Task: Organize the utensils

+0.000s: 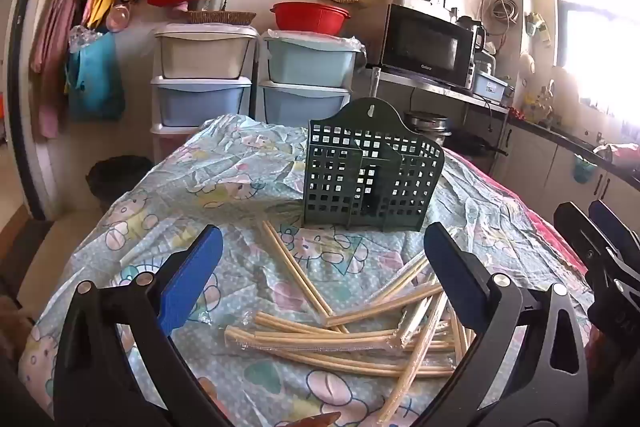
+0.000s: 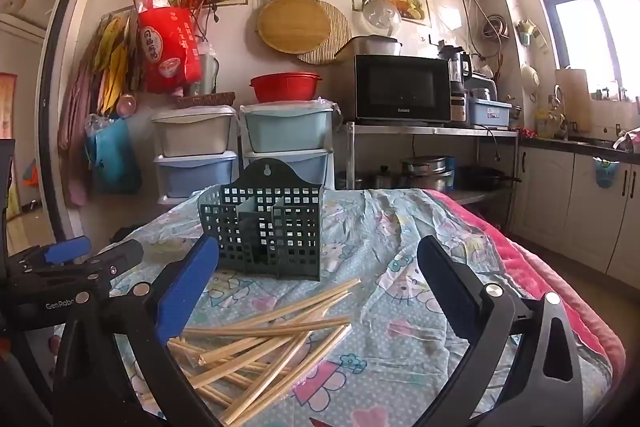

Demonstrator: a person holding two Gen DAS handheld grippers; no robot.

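Chopsticks [image 1: 352, 339], pale wooden, plastic-wrapped, lie heaped at 6 o'clock of the green perforated plastic holder [image 1: 370, 167]; both claws, left [image 1: 320, 267] and right [image 2: 318, 279], gape wide and empty, so one should likely single out an outlying pair.

Left gripper [image 1: 322, 259] with blue-padded black fingers [image 1: 192, 279] hangs over the table, jaws spread wide, nothing between the pads. Below it, a loose pile of pale wooden chopsticks in clear plastic sleeves [image 1: 352, 331] lies crisscrossed on a light blue cartoon-print tablecloth [image 1: 224, 187], crinkled. One pair angles away from the pile toward the holder. Dark green perforated plastic utensil holder [image 1: 370, 167] stands upright behind the pile, apart from it, compartments look empty. Right gripper [image 1: 600, 247] shows at the right edge, dark fingers parted. Behind the table: stacked pastel plastic drawer units [image 1: 200, 75], red plastic basin [image 1: 310, 15], black microwave [image 1: 426, 45] on a metal shelf.
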